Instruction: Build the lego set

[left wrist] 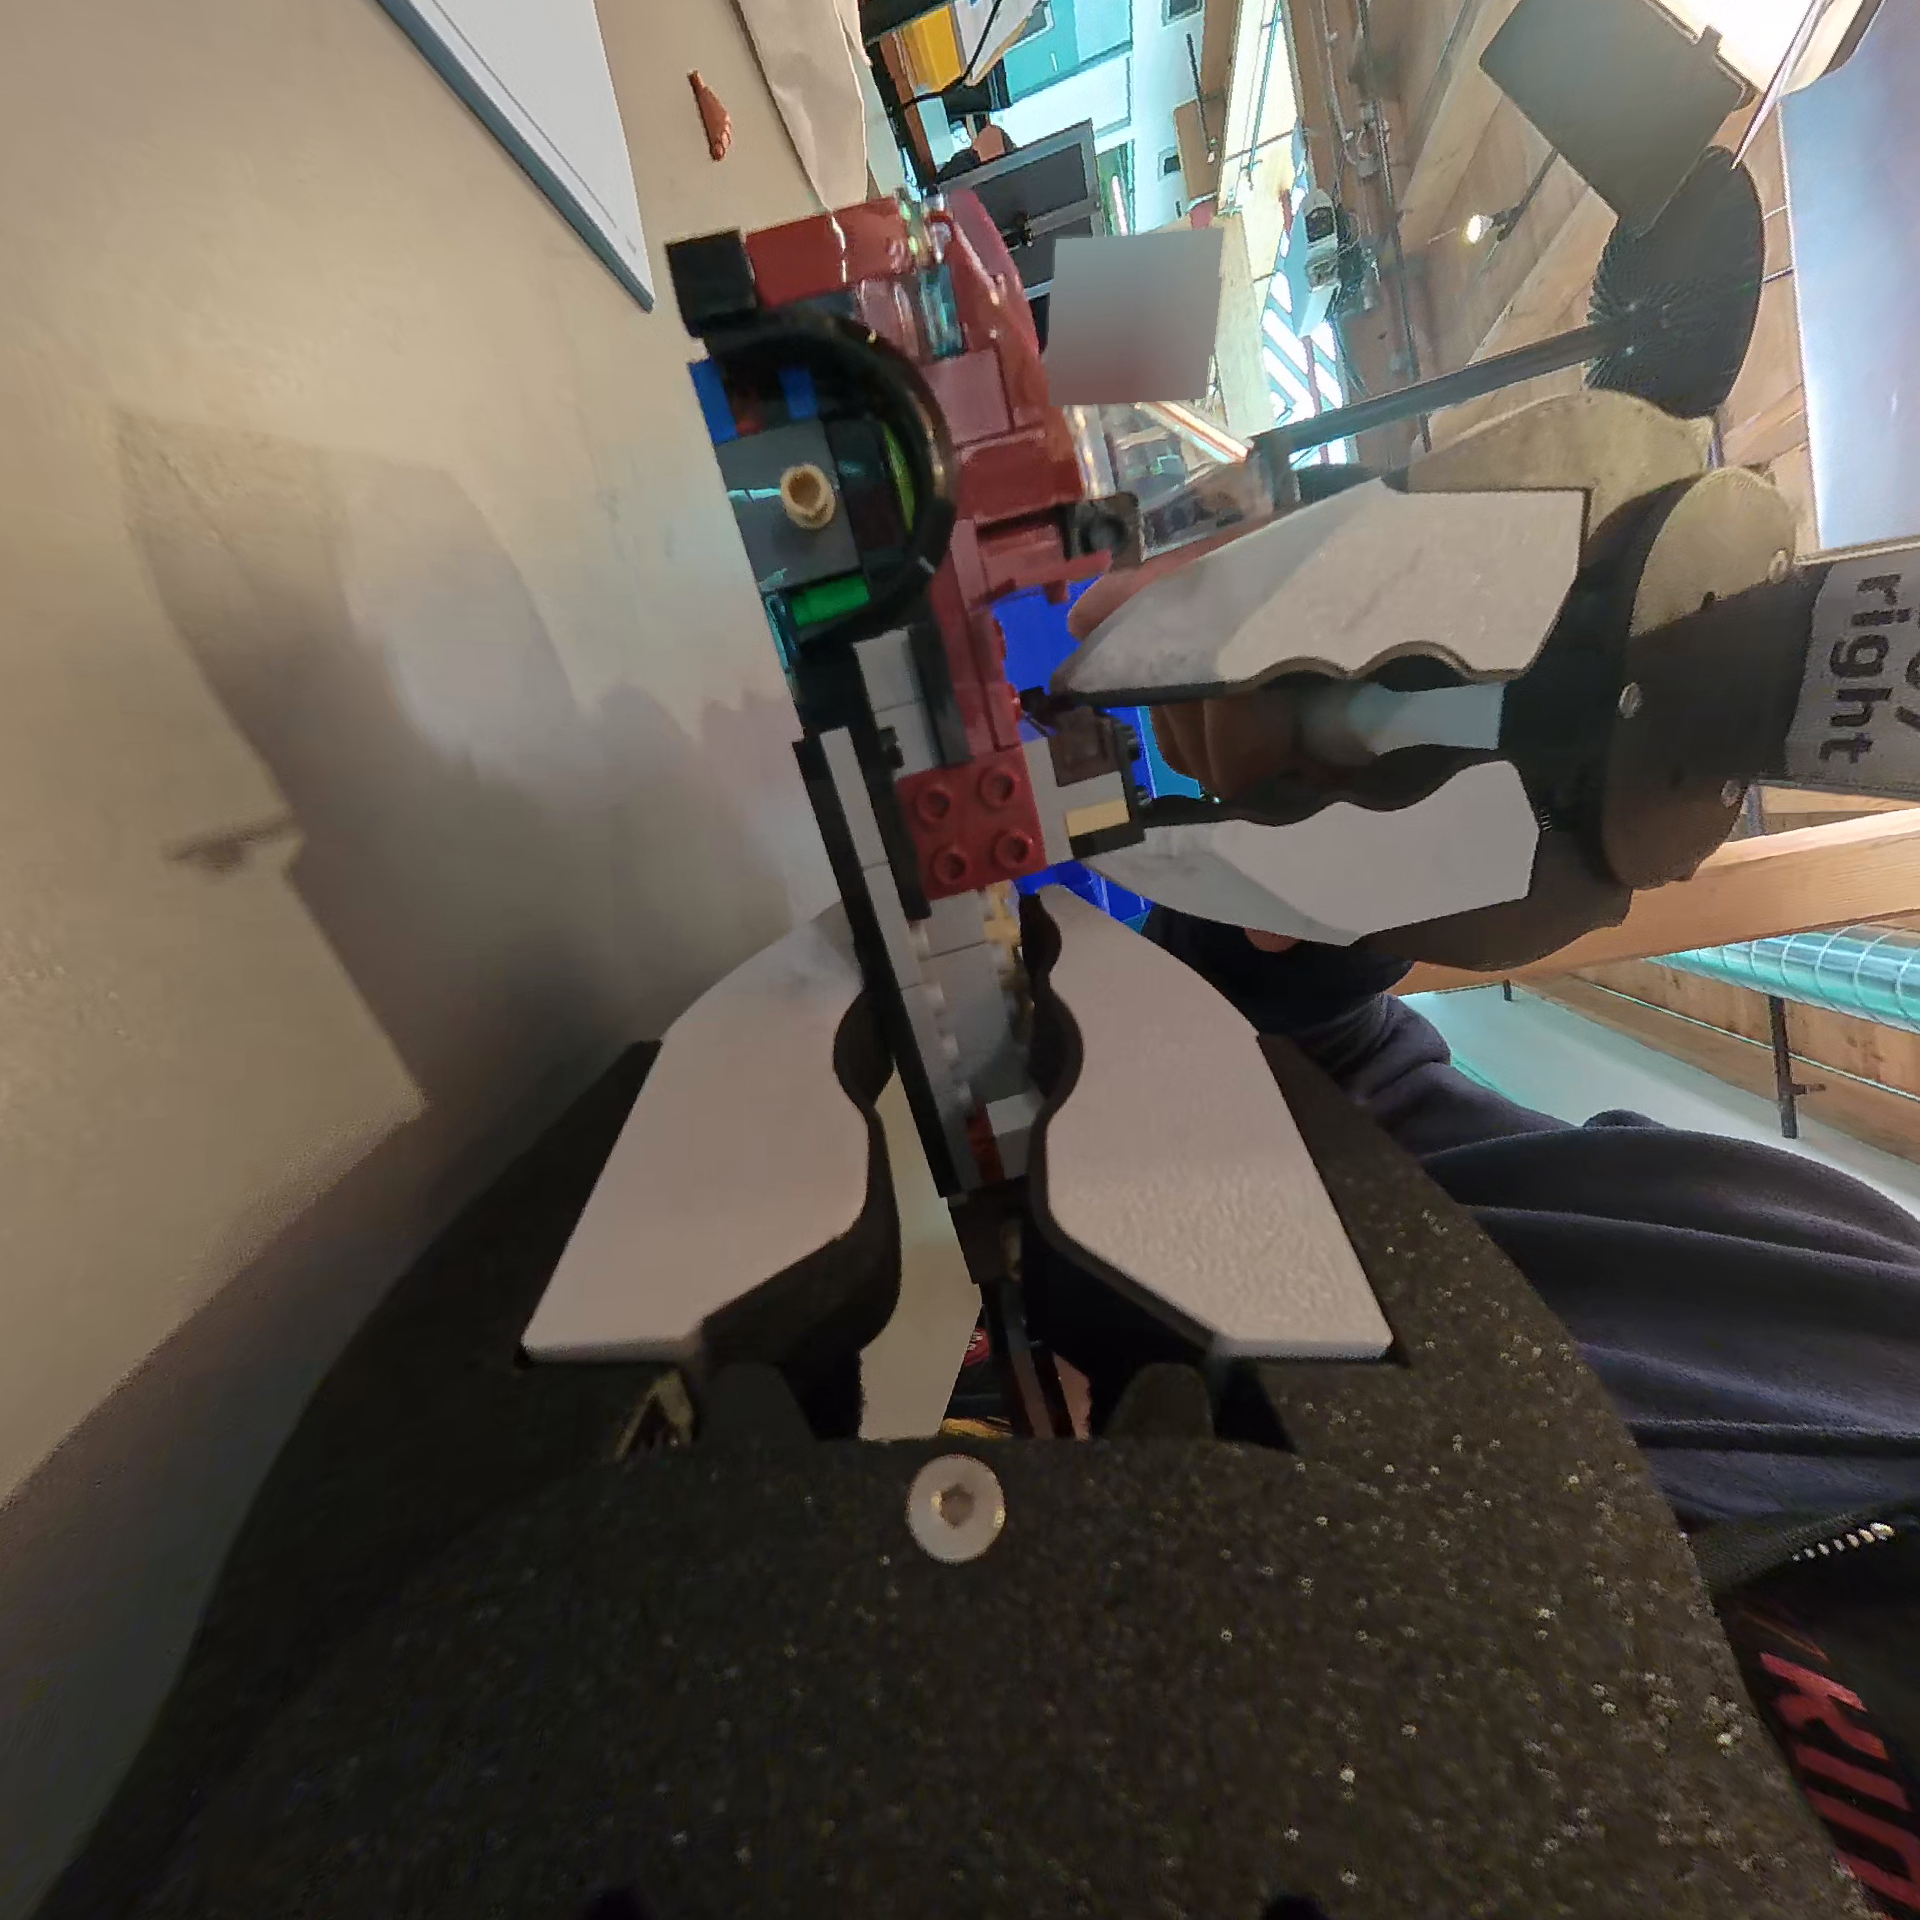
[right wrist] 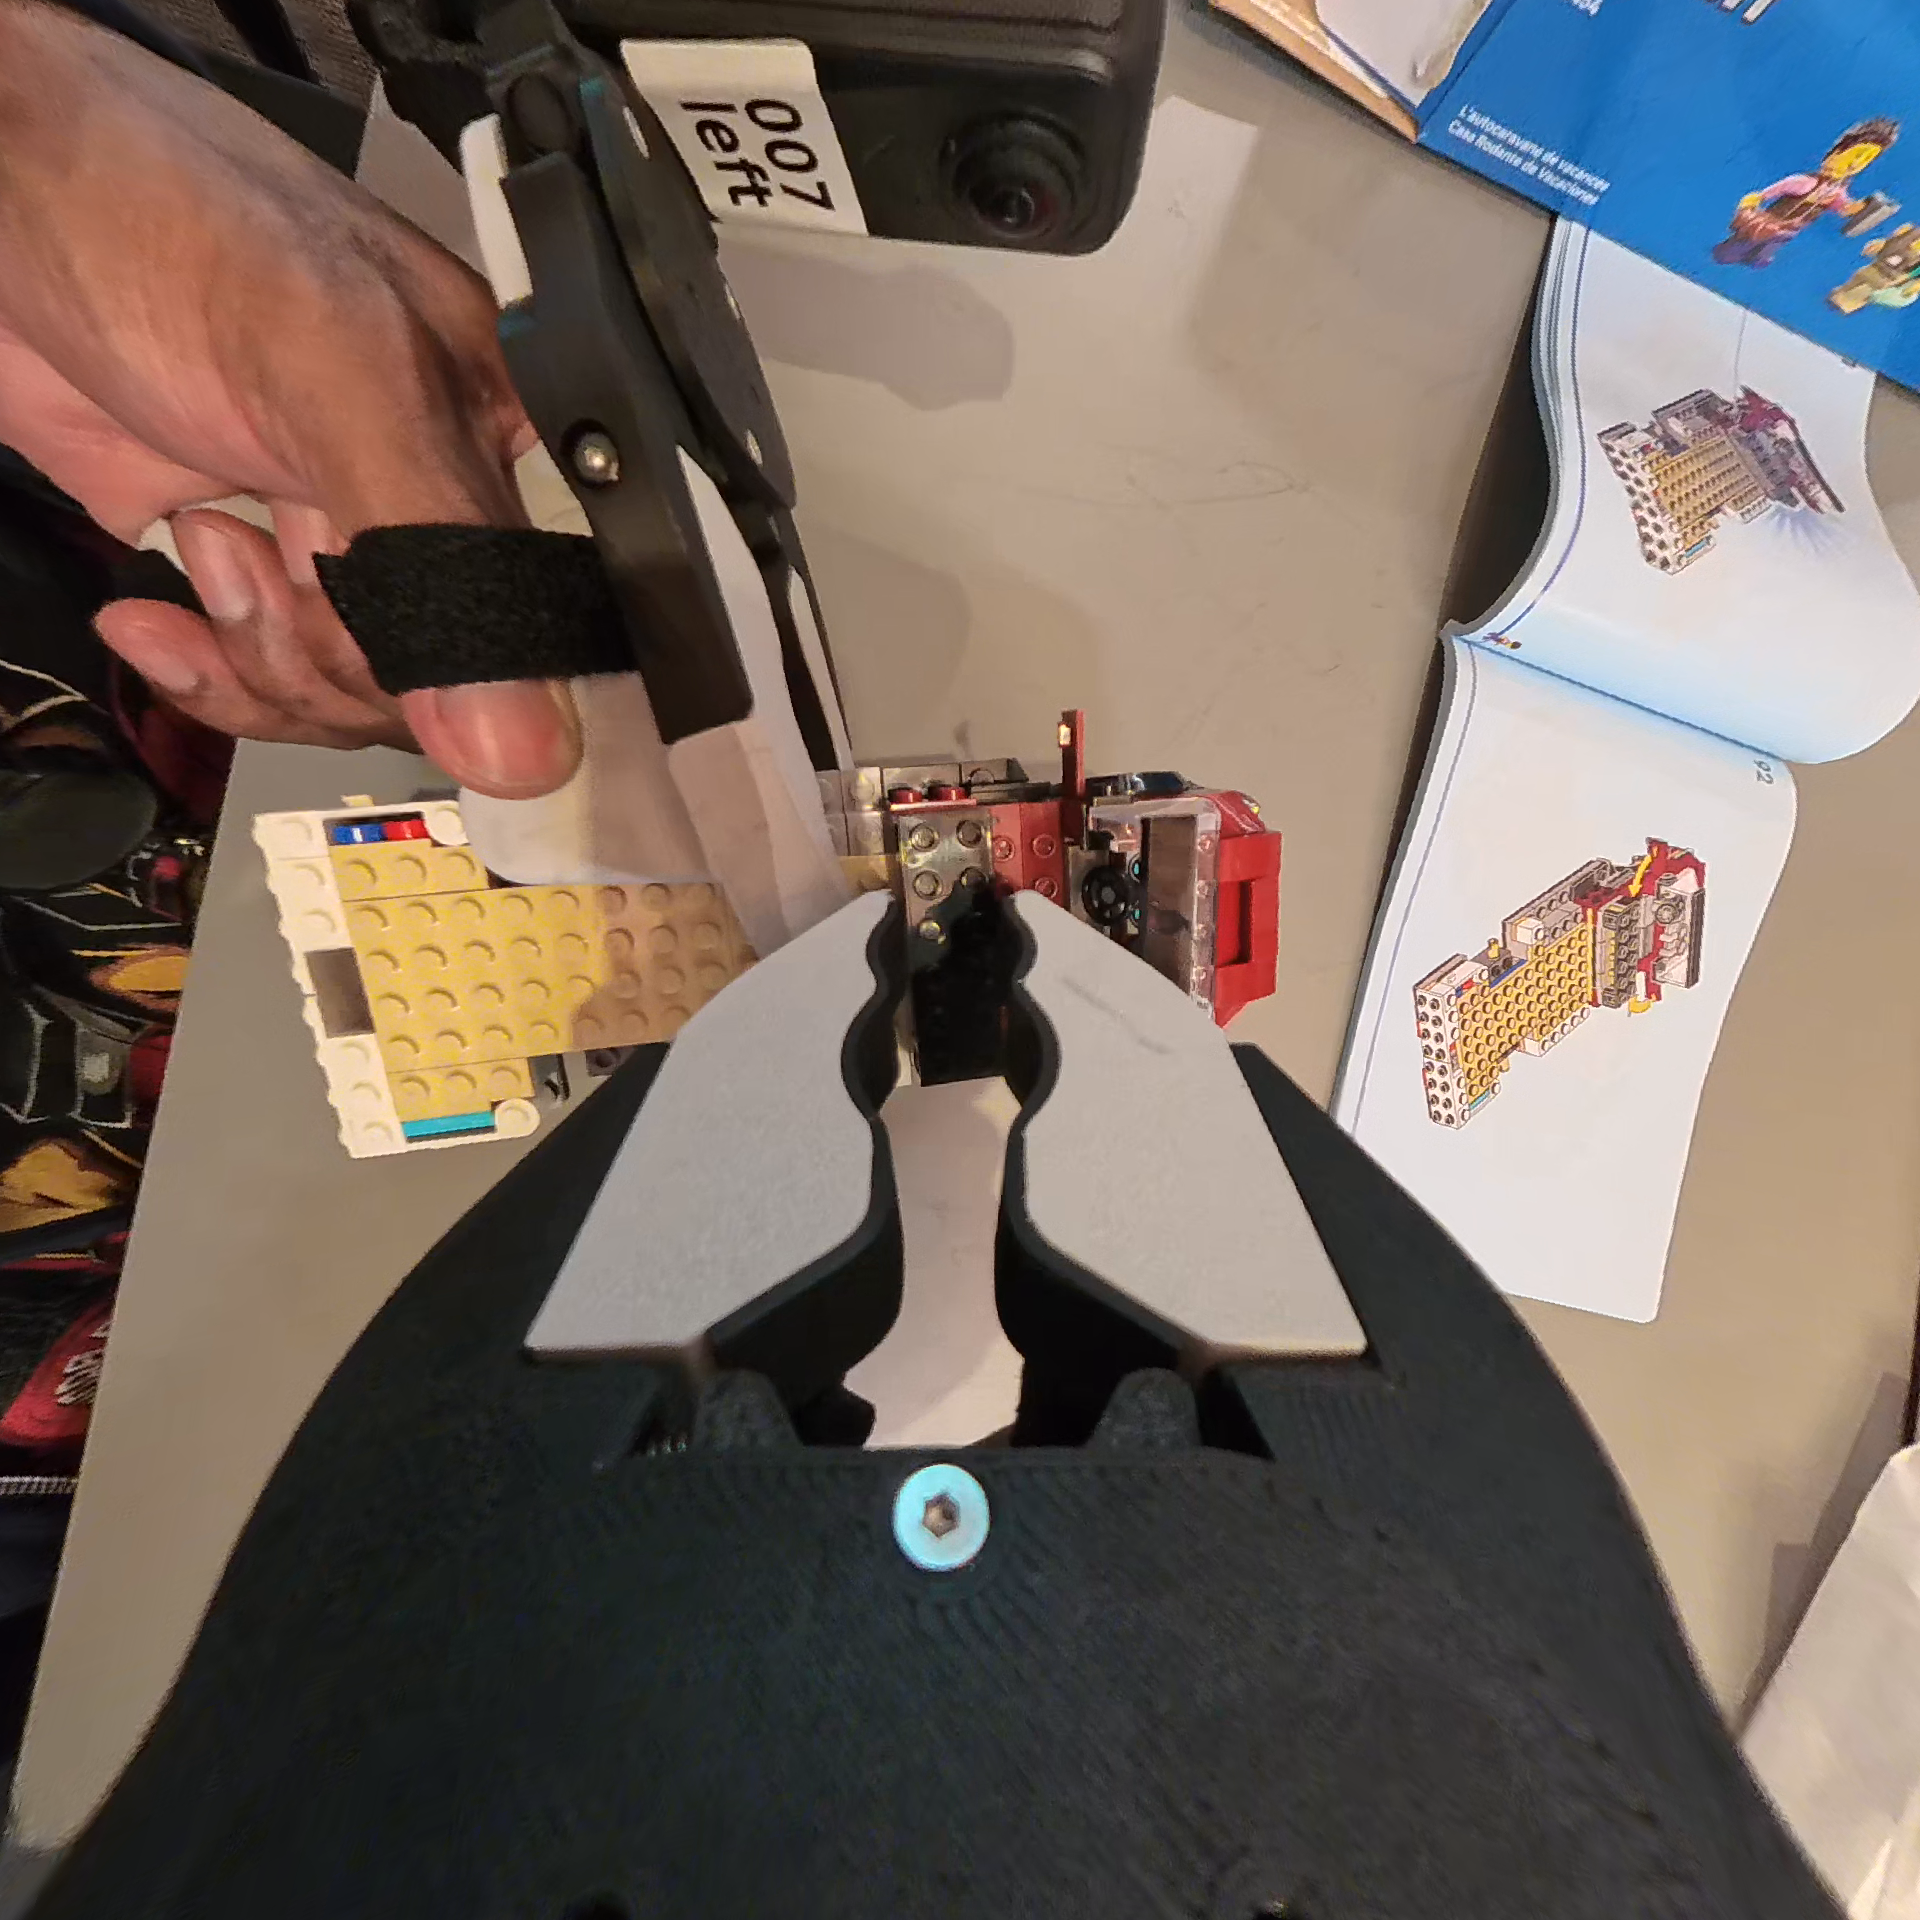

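left fingers clamp brick model; right fingers pinch its black piece.

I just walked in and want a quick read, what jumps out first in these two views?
A brick-built vehicle model, dark red cab and tan studded floor, lies on the grey table, clamped by the left gripper. The right gripper is shut on a small black-and-grey brick piece at the model's side. An open instruction booklet lies right of the model.

I log: brick model, glossy moulded plastic, studded; booklet, smooth paper; desk, matt grey; my right tool, grainy matt black plastic, with a shiny metal screw.
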`<state>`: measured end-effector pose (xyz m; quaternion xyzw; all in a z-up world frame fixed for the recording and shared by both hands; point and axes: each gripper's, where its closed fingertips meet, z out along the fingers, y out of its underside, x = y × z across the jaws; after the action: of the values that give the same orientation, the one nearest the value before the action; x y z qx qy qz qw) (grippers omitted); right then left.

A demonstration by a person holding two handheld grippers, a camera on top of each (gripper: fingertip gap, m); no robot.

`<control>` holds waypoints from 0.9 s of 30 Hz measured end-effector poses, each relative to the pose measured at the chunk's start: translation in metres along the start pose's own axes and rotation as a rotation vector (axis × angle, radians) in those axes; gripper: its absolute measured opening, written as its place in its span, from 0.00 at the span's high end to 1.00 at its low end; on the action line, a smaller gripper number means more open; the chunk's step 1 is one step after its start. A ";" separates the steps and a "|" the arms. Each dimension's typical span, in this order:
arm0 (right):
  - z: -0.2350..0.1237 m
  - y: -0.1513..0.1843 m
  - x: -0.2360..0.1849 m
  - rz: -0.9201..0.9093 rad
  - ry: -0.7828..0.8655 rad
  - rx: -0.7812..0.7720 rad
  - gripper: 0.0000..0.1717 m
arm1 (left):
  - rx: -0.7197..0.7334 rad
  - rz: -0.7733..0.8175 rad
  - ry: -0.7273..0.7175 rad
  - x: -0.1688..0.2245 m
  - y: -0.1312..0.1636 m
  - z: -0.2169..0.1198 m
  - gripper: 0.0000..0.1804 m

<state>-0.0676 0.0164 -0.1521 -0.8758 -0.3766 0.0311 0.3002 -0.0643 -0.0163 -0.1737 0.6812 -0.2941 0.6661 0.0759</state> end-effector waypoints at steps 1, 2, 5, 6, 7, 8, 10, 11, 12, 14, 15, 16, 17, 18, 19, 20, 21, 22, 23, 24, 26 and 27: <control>0.000 0.000 0.000 -0.005 0.008 -0.003 0.91 | -0.001 0.004 -0.002 0.000 0.000 0.000 0.87; -0.001 0.000 0.000 -0.008 0.015 -0.003 0.91 | -0.002 0.008 -0.004 0.000 0.000 0.000 0.87; -0.002 -0.002 0.000 -0.007 0.032 0.004 0.91 | -0.001 0.019 -0.005 0.003 0.000 0.000 0.87; -0.002 -0.002 0.000 -0.007 0.043 0.001 0.91 | -0.001 0.021 -0.008 0.003 0.000 0.000 0.87; -0.002 -0.002 0.001 -0.006 0.054 -0.003 0.91 | -0.001 0.022 -0.012 0.003 0.000 0.000 0.87; -0.001 -0.002 0.001 -0.006 0.063 -0.004 0.90 | 0.001 0.027 -0.017 0.002 0.000 0.000 0.87; -0.002 -0.003 0.001 -0.003 0.065 0.002 0.90 | 0.002 0.028 -0.014 0.003 0.000 0.000 0.87; -0.002 -0.003 0.000 -0.001 0.065 0.007 0.90 | 0.005 0.026 -0.007 0.004 0.000 0.000 0.87; -0.002 -0.003 0.000 0.002 0.064 0.010 0.90 | 0.006 0.024 -0.004 0.004 0.001 -0.001 0.87; -0.001 -0.003 0.000 0.003 0.067 0.010 0.90 | 0.003 0.026 -0.007 0.004 0.001 -0.001 0.87; -0.001 -0.003 0.000 0.003 0.069 0.011 0.90 | 0.003 0.026 -0.007 0.003 0.001 -0.001 0.87; -0.001 -0.003 -0.001 0.005 0.069 0.013 0.90 | 0.002 0.024 -0.007 0.003 0.001 -0.001 0.87; 0.000 -0.003 -0.001 0.008 0.070 0.016 0.90 | 0.002 0.026 -0.009 0.003 0.002 -0.001 0.87; 0.000 -0.003 0.000 0.010 0.072 0.018 0.90 | 0.002 0.026 -0.010 0.003 0.002 -0.001 0.87; 0.001 -0.003 -0.001 0.011 0.074 0.019 0.90 | 0.002 0.025 -0.011 0.002 0.001 -0.001 0.87; 0.001 -0.002 -0.001 0.013 0.074 0.017 0.90 | -0.001 0.022 -0.011 0.002 0.002 -0.001 0.87; 0.002 -0.002 -0.001 0.012 0.075 0.013 0.90 | -0.003 0.021 -0.010 0.001 0.002 -0.001 0.87; 0.002 -0.002 -0.001 0.013 0.081 0.012 0.90 | -0.002 0.016 -0.005 0.001 0.002 -0.001 0.87; 0.002 -0.003 0.001 0.023 0.091 0.016 0.90 | 0.007 0.009 0.004 0.001 0.001 -0.001 0.87; 0.001 -0.004 0.003 0.036 0.099 0.020 0.90 | 0.019 -0.002 0.017 0.002 -0.002 0.000 0.87; 0.000 -0.006 0.005 0.061 0.092 0.034 0.90 | 0.025 -0.032 0.033 0.002 -0.004 0.000 0.87; -0.003 -0.011 0.004 0.082 0.079 0.070 0.86 | 0.023 -0.051 0.032 0.000 -0.004 0.001 0.87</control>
<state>-0.0711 0.0237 -0.1430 -0.8800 -0.3271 0.0220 0.3437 -0.0617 -0.0135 -0.1722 0.6784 -0.2677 0.6783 0.0896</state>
